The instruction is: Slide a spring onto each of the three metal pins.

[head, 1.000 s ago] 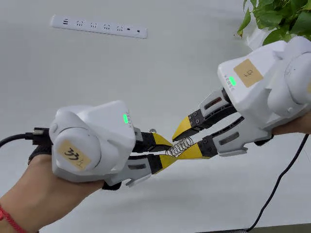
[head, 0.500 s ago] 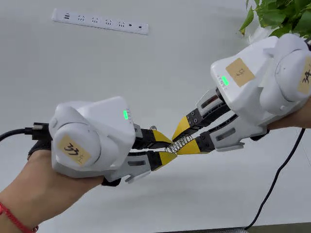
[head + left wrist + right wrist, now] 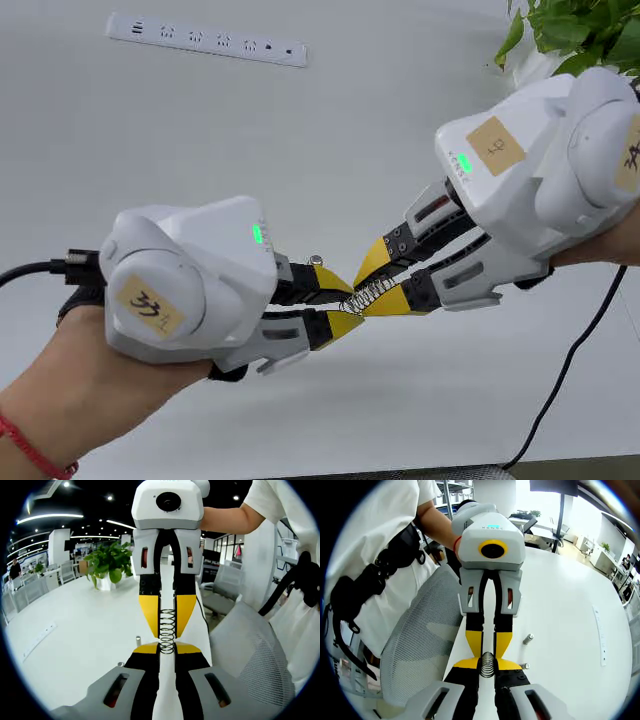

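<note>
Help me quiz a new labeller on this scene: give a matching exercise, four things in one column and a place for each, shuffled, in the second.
1 spring
2 power strip
3 potted plant
4 metal pin

A upright on the table
B between the tips of the left gripper and the right gripper
C lying flat, top left of the head view
D top right of the head view

Pairs: 1-B, 2-C, 3-D, 4-A

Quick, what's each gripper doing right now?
Left gripper: jaws closed, apparently on a thin metal pin.
Right gripper: jaws closed on the spring.
</note>
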Demonstrator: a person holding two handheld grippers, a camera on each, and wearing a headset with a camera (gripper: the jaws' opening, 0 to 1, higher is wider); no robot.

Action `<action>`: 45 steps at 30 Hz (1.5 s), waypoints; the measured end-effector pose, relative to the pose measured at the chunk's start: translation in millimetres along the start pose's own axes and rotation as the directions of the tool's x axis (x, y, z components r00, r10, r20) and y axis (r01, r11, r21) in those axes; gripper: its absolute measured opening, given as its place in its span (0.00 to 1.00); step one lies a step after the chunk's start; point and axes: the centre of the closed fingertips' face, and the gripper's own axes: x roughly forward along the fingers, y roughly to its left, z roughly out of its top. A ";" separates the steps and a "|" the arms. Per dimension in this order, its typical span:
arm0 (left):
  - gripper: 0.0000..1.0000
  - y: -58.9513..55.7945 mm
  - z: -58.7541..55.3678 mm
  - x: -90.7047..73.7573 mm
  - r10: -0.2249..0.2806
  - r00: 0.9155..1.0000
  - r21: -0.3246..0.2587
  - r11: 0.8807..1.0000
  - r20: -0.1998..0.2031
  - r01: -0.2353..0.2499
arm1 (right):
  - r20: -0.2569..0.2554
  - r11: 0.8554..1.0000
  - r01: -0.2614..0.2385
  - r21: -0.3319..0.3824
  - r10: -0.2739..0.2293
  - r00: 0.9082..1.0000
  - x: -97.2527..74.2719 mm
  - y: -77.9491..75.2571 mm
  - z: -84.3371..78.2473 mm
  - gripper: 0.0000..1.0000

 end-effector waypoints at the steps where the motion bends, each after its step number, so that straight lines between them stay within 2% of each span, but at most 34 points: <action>1: 0.07 -0.1 -0.1 0.1 -0.001 1.000 0.000 1.000 0.000 0.001 | 0.000 1.000 0.000 0.002 0.000 1.000 0.1 0.0 -0.1 0.07; 11: 0.08 1.5 -1.8 -3.8 0.008 1.000 0.009 1.000 0.004 -0.008 | 0.019 0.999 0.023 0.039 -0.024 1.000 -6.7 0.1 0.4 0.07; 16: 0.11 4.4 -5.6 -13.5 0.026 1.000 0.004 1.000 0.003 -0.026 | 0.030 0.996 0.049 0.069 -0.052 0.998 -15.7 -2.5 -4.1 0.07; 24: 0.28 17.5 -19.3 -38.5 0.099 0.995 -0.008 0.995 0.000 -0.099 | 0.012 0.986 0.105 0.131 -0.108 0.994 -27.9 -10.0 -19.4 0.07; 32: 0.46 33.0 -37.2 -63.4 0.167 0.986 -0.038 0.985 -0.005 -0.167 | -0.070 0.968 0.169 0.183 -0.158 0.985 -35.2 -28.3 -48.9 0.07; 35: 0.59 39.3 -42.4 -70.1 0.191 0.982 -0.038 0.981 -0.007 -0.191 | -0.110 0.962 0.189 0.198 -0.169 0.979 -35.4 -36.6 -61.5 0.07; 37: 0.64 42.2 -44.1 -73.1 0.200 0.980 -0.038 0.979 -0.007 -0.200 | -0.124 0.958 0.195 0.210 -0.172 0.977 -35.0 -39.4 -65.9 0.07; 40: 0.70 46.5 -46.9 -77.3 0.213 0.977 -0.045 0.976 -0.004 -0.212 | -0.170 0.953 0.217 0.213 -0.182 0.968 -32.6 -45.2 -76.7 0.07; 44: 0.77 49.8 -49.9 -79.7 0.222 0.975 -0.056 0.973 0.000 -0.222 | -0.191 0.949 0.221 0.226 -0.179 0.965 -26.4 -48.6 -83.1 0.07; 45: 0.78 50.1 -50.5 -80.3 0.223 0.975 -0.055 0.973 0.003 -0.223 | -0.218 0.950 0.228 0.215 -0.181 0.959 -24.9 -49.8 -88.0 0.07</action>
